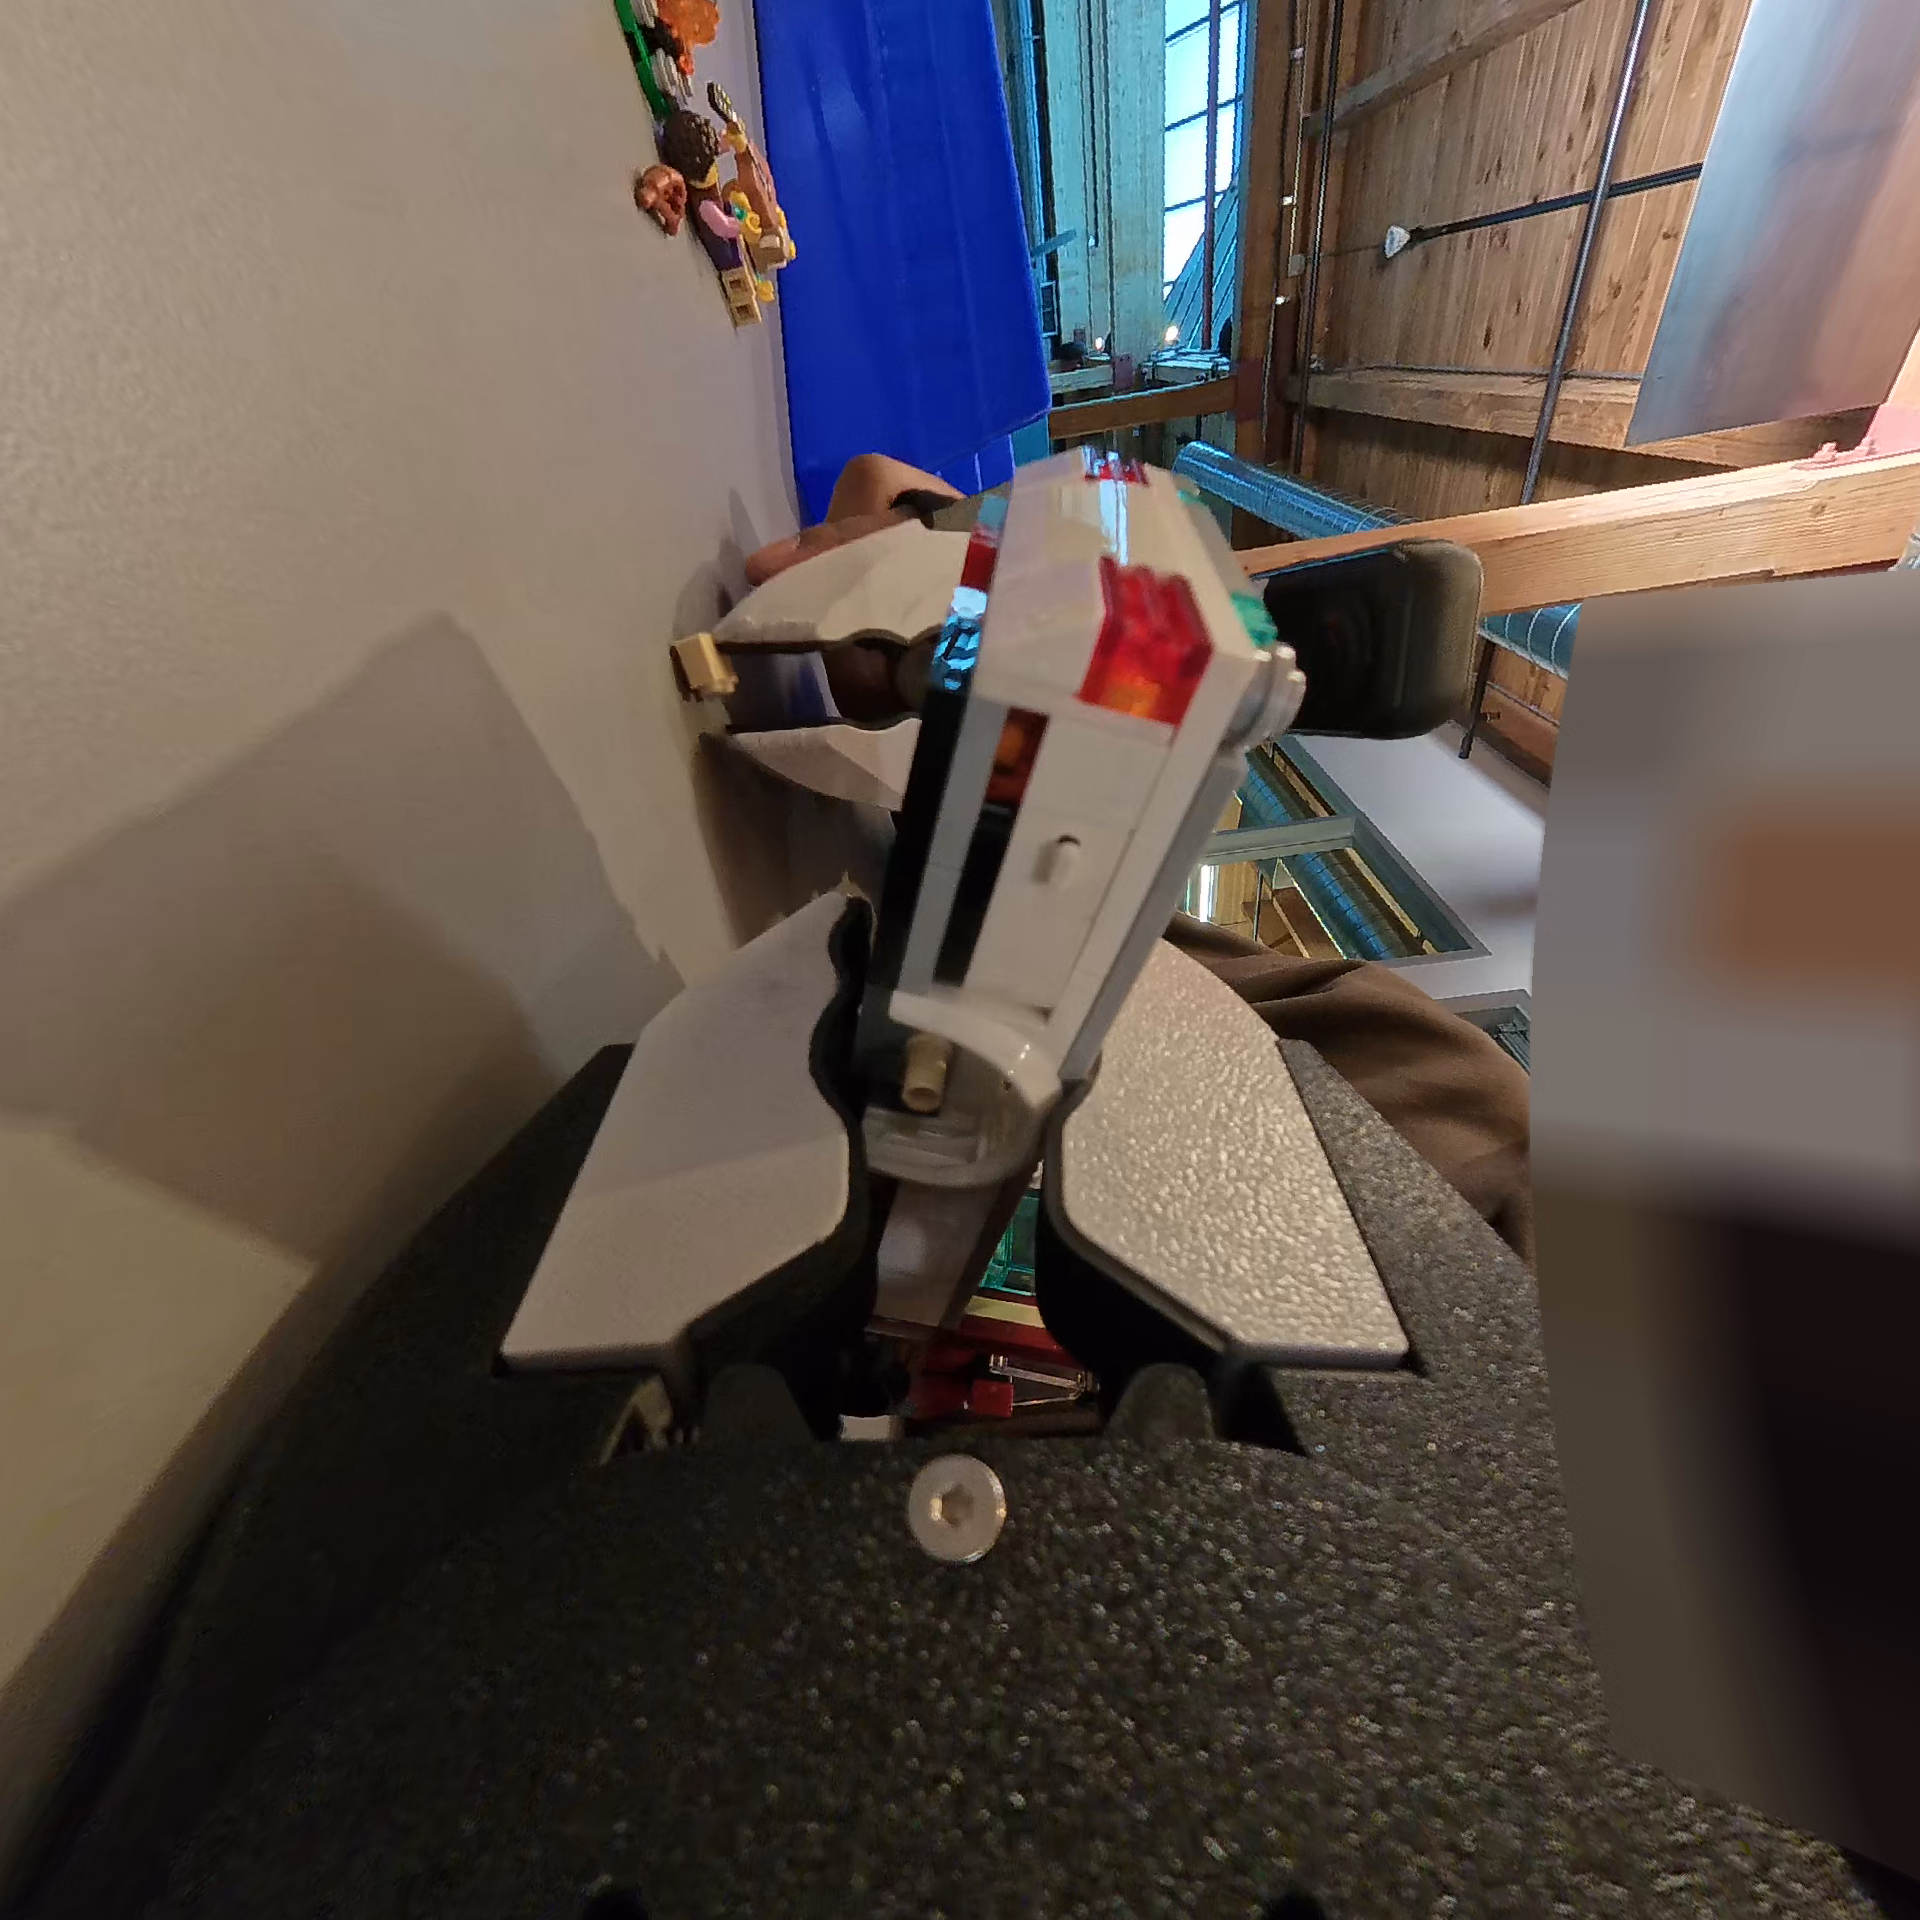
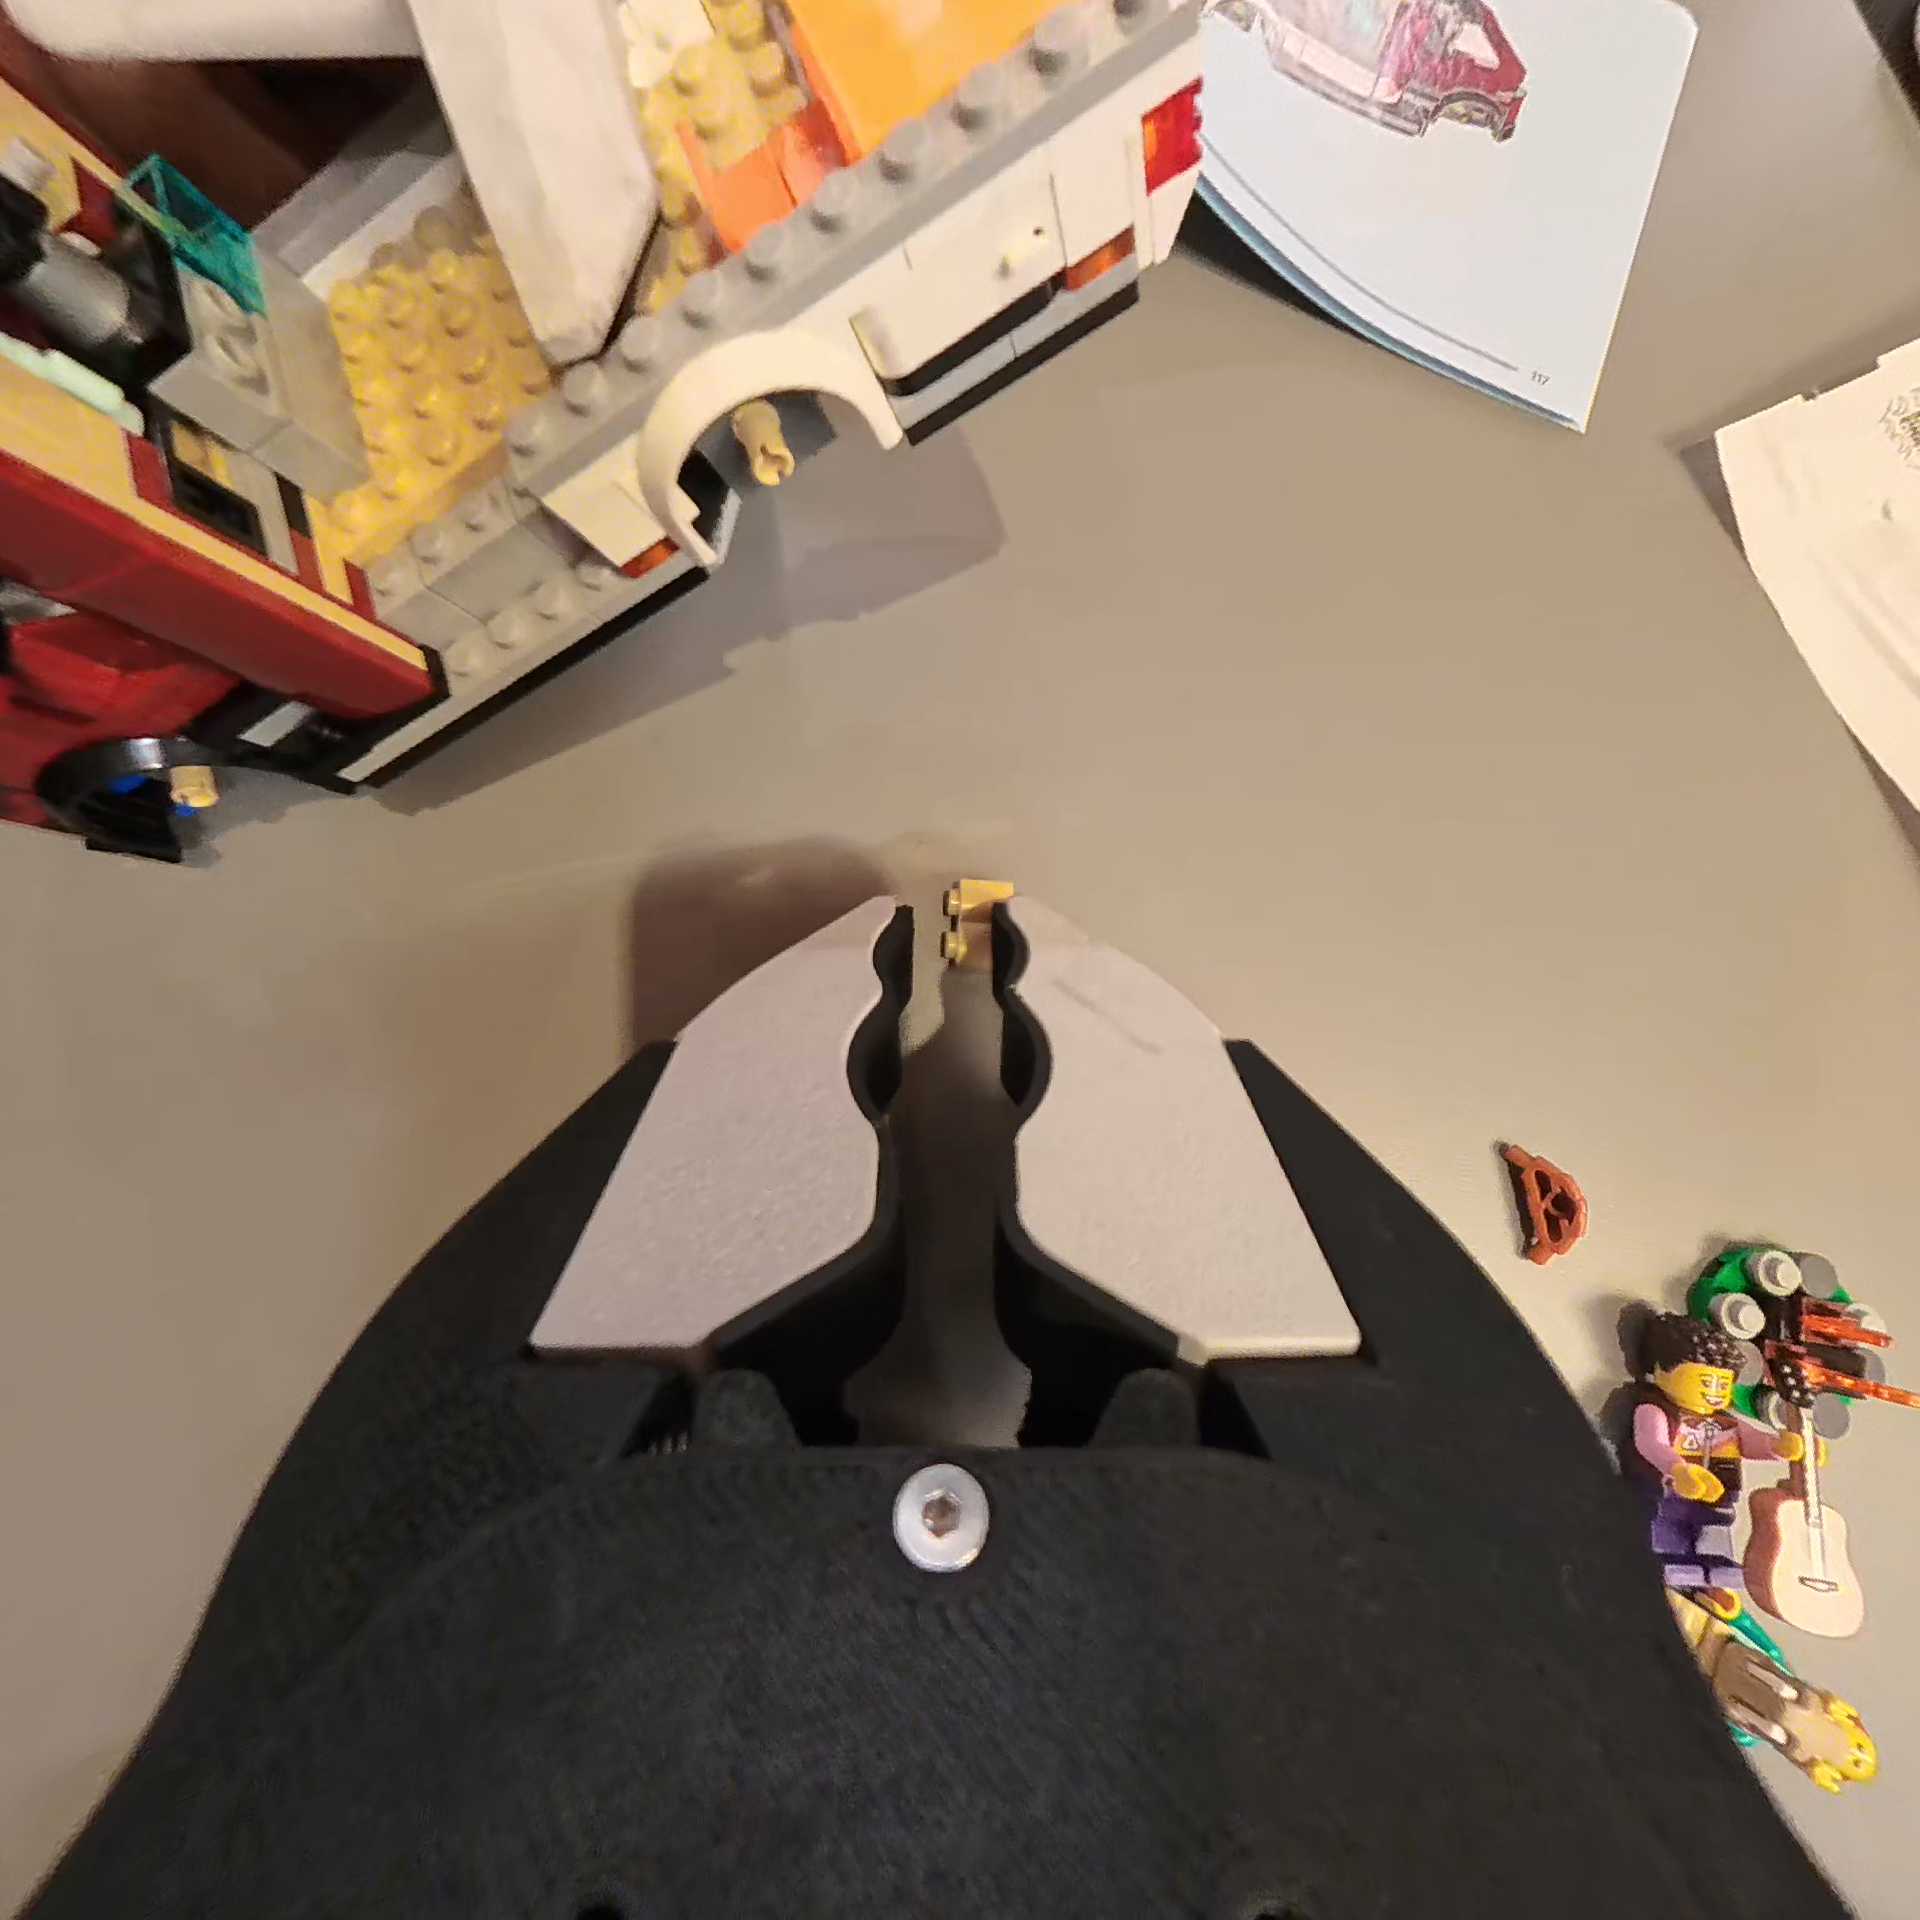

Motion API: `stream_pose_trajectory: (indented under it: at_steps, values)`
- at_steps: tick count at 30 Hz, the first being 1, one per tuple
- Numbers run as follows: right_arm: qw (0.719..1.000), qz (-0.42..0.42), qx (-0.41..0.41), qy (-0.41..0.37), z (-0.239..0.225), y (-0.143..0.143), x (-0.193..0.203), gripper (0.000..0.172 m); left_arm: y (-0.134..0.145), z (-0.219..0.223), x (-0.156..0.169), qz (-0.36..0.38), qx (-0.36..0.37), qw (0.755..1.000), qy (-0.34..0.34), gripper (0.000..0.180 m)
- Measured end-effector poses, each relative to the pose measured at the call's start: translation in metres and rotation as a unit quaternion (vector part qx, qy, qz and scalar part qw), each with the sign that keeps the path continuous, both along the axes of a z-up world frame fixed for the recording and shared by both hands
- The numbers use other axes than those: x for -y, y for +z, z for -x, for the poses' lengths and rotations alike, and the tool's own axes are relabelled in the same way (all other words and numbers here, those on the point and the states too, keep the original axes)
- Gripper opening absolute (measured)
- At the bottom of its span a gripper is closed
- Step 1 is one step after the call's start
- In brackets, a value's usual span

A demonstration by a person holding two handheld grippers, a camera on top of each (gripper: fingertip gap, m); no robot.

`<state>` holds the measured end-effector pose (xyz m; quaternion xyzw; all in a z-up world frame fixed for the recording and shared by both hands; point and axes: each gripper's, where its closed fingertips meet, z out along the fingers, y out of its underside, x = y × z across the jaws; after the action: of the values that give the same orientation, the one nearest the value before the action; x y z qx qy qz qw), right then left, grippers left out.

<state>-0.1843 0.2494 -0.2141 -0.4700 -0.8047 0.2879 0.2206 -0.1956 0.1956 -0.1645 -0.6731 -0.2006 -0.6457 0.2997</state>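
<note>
Tan two-stud brick at centre frame touches only one finger of the parted right gripper, unclamped, while the left gripper clamps the white brick-built van steady.

Left gripper: jaws part-spread, both pads clamped on the rear end of a brick-built van, which is lifted and tilted. Right gripper: jaws narrow, tips down at the table, small tan piece between the tips, against the right pad; gap shows on its left side.
</note>
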Motion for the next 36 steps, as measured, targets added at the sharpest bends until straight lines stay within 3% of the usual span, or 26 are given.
stream_pose_trajectory:
  at_steps: [14, 22, 30, 36]
  values:
    - [1.000, 0.022, 0.002, -0.008, 0.003, 0.001, -0.003, 0.019, -0.001, 0.001, 0.000, 0.003, 0.001, 1.000, 0.002, 0.032]
    - [1.000, 0.004, 0.013, -0.010, 0.003, -0.003, -0.006, 0.008, -0.003, -0.004, 0.001, 0.025, 0.017, 1.000, -0.001, 0.032]
    - [0.996, 0.058, -0.059, 0.017, 0.007, 0.036, 0.014, 0.008, -0.006, -0.007, 0.000, 0.044, 0.026, 0.999, 0.003, 0.032]
    - [0.998, -0.030, -0.033, 0.044, -0.001, 0.009, 0.015, 0.008, -0.009, -0.003, -0.001, 0.045, 0.008, 0.999, 0.011, 0.032]
